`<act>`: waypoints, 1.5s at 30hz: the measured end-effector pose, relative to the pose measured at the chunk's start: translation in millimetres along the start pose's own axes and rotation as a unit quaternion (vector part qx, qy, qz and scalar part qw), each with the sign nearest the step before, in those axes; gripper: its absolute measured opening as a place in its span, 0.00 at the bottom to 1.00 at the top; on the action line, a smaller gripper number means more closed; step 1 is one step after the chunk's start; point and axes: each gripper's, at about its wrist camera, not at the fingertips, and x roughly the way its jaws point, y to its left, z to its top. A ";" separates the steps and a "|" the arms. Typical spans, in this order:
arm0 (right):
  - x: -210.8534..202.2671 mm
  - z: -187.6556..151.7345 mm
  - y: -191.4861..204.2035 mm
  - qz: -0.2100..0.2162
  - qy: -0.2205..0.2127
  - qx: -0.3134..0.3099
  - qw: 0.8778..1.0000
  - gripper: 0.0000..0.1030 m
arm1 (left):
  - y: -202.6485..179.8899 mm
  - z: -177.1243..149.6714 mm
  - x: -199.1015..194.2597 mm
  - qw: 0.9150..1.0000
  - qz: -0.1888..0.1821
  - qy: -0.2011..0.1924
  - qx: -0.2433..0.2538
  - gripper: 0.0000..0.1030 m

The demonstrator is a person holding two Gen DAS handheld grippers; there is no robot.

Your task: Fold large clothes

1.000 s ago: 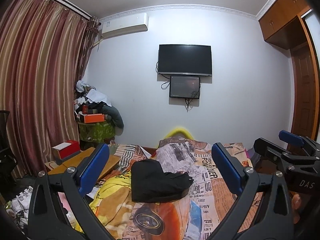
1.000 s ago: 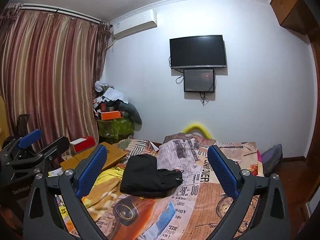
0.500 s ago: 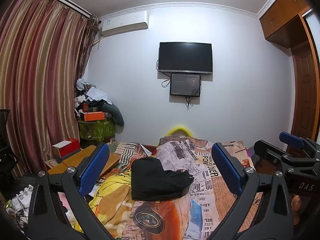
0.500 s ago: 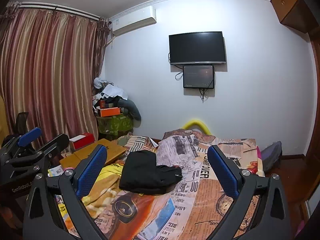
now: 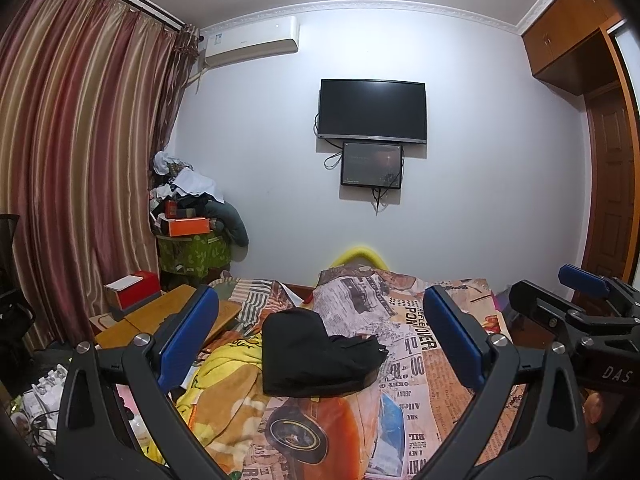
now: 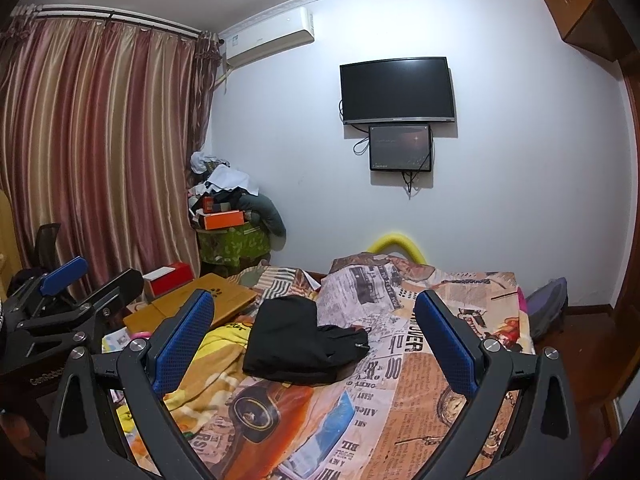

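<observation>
The floppy black cloth garment (image 5: 316,354) lies at twelve o'clock from both wide-open, empty grippers, left gripper (image 5: 320,334) and right gripper (image 6: 314,340) (neither clearly nearer).

You see a black garment (image 5: 316,354), matt soft cloth | bedspread (image 5: 416,364), printed cloth, wrinkled | yellow blanket (image 5: 224,376), fuzzy fleece | your left gripper (image 5: 320,336): matt black plastic arms, blue textured pads (image 6: 180,344), shiny metal bolts | curtain (image 5: 76,168), satiny sheen | folding table (image 6: 192,300), smooth wood | TV (image 5: 372,110), glossy screen
</observation>
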 end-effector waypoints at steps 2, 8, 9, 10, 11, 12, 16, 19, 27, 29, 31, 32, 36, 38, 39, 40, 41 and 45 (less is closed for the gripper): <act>0.3 -1.2 -0.3 0.000 0.000 0.000 1.000 0.97 | 0.4 0.1 0.0 1.000 -0.001 0.000 0.000 1.00; 0.4 -1.7 -0.6 0.000 0.002 0.001 1.000 0.97 | 0.4 -1.6 -0.1 1.000 -0.004 0.004 -0.004 1.00; -0.2 -1.7 -0.4 0.001 0.003 0.002 1.000 0.97 | 0.3 -1.9 -0.5 1.000 -0.005 0.005 -0.005 1.00; -0.4 -1.9 -0.6 0.001 0.003 0.002 1.000 0.97 | 0.6 -1.9 -0.7 1.000 -0.006 0.005 -0.005 1.00; -1.4 -1.5 0.0 0.000 0.003 0.002 1.000 0.97 | 0.6 -2.0 -0.9 1.000 -0.007 0.006 -0.005 1.00; -1.5 -1.9 -0.2 0.000 0.003 0.001 1.000 0.97 | 0.4 -2.0 -0.5 1.000 -0.009 0.008 -0.004 1.00; -4.4 -1.8 -0.6 -0.002 0.003 0.002 1.000 0.97 | -1.2 -1.4 -0.5 1.000 -0.012 0.010 -0.003 1.00; -5.5 -1.9 -1.6 -0.001 0.003 0.004 1.000 0.97 | -2.0 -1.0 -0.6 1.000 -0.014 0.011 -0.004 1.00; -5.0 -1.5 -3.9 -0.003 0.002 0.007 1.000 0.97 | -2.2 1.2 -2.3 1.000 -0.021 0.010 -0.009 1.00; -4.9 -2.5 -4.8 -0.003 0.002 0.009 1.000 0.97 | -1.5 0.7 -1.5 0.999 -0.027 0.014 -0.011 1.00; -4.5 -2.7 -4.9 -0.004 0.002 0.010 1.000 0.97 | -1.1 0.1 -1.1 0.999 -0.026 0.013 -0.011 1.00; -3.8 -3.4 -5.2 -0.004 0.003 0.010 1.000 0.97 | -1.3 0.0 -0.8 1.000 -0.026 0.013 -0.011 1.00; -0.8 -3.6 -4.8 -0.004 0.005 0.012 1.000 0.97 | -0.8 0.3 0.5 0.999 -0.030 0.016 -0.011 1.00; 0.4 -4.5 -4.5 -0.005 0.006 0.011 1.000 0.97 | -1.0 -0.2 1.5 0.999 -0.031 0.016 -0.011 1.00; 1.2 -4.2 -3.8 -0.006 0.007 0.009 1.000 0.97 | -0.9 -0.6 2.4 0.999 -0.031 0.016 -0.011 1.00; 1.3 -4.2 -3.6 -0.006 0.007 0.008 1.000 0.97 | -1.1 -0.5 2.3 0.999 -0.032 0.017 -0.010 1.00; 1.2 -4.7 -3.2 -0.007 0.007 0.007 1.000 0.97 | -1.1 -0.9 2.3 0.999 -0.033 0.018 -0.010 1.00; 4.5 -5.5 -3.1 -0.008 0.011 0.008 1.000 0.97 | -0.4 -2.8 6.0 0.999 -0.033 0.022 -0.012 1.00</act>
